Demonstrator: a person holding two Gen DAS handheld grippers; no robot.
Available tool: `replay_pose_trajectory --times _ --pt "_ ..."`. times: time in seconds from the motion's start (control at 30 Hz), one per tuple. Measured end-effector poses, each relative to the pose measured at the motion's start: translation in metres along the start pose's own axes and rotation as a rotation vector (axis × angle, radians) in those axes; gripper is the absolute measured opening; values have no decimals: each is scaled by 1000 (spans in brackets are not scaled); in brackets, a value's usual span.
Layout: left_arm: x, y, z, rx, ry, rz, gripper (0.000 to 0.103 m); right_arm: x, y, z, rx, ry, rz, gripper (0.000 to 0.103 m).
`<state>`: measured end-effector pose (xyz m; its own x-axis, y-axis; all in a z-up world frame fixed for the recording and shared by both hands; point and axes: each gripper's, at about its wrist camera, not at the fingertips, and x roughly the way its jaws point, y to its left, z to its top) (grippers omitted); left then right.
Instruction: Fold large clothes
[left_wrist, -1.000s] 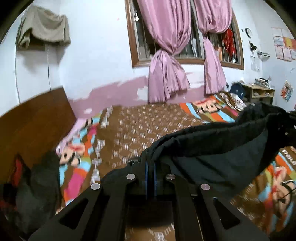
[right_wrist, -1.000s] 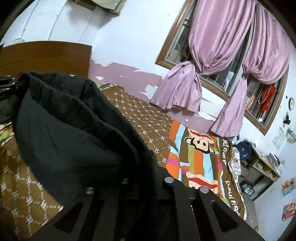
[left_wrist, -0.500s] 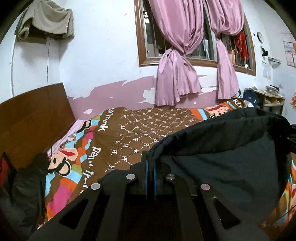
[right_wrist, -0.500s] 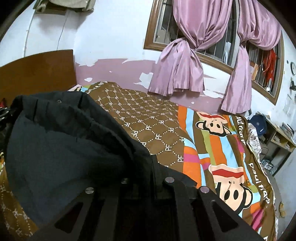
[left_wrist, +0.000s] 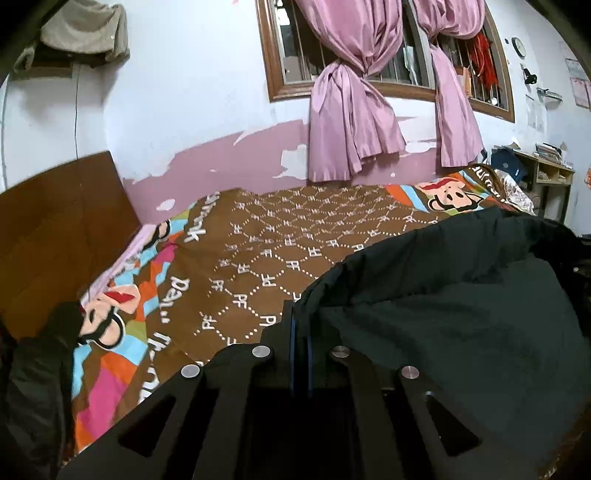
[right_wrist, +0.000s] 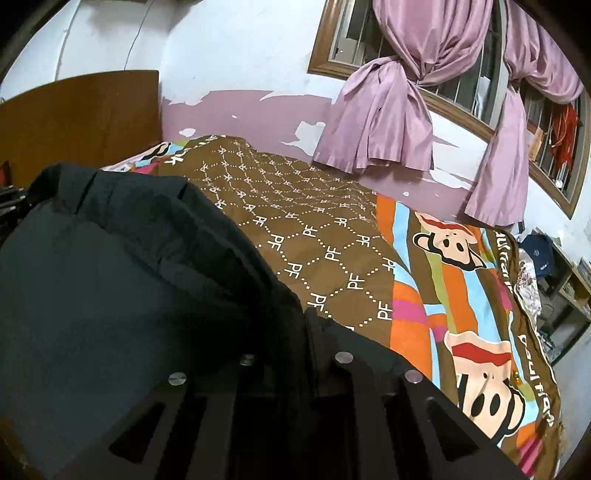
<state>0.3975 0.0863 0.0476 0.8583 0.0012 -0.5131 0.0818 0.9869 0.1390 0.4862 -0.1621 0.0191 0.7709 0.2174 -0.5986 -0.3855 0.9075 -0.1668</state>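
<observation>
A large black garment (left_wrist: 443, 325) hangs stretched between my two grippers above the bed. My left gripper (left_wrist: 299, 321) is shut on one edge of the garment, which runs off to the right. In the right wrist view the same garment (right_wrist: 110, 288) fills the left half, and my right gripper (right_wrist: 312, 325) is shut on its other edge. The far end of the cloth reaches the left gripper at the left edge of that view. The brown patterned blanket (left_wrist: 288, 236) lies under it.
A wooden headboard (left_wrist: 55, 229) stands on the left, with a dark heap of clothes (left_wrist: 33, 387) below it. A pink-curtained window (left_wrist: 354, 96) is on the far wall. A shelf with clutter (left_wrist: 546, 173) stands at the right.
Both grippers have risen and turned with the garment, so more of the bed and wall shows. The garment stays held between them and looks more spread.
</observation>
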Motion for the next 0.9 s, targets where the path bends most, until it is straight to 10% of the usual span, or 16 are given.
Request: replay_pose_trajectory --times 0.3,0.43,0.6,0.9 --pt "37 -2 -10 -31 65 -31 5 23 -21 -17 89 32 89 21" --pt "37 -1 -13 -41 70 -56 11 6 -38 -21 180 -23 89 83" --pt "7 14 -7 -168 -37 -179 84 -25 -54 -23 275 -94 109 87" --pt "-41 13 -3 -208 -71 -302 88 -76 -33 -35 278 -198 177 98"
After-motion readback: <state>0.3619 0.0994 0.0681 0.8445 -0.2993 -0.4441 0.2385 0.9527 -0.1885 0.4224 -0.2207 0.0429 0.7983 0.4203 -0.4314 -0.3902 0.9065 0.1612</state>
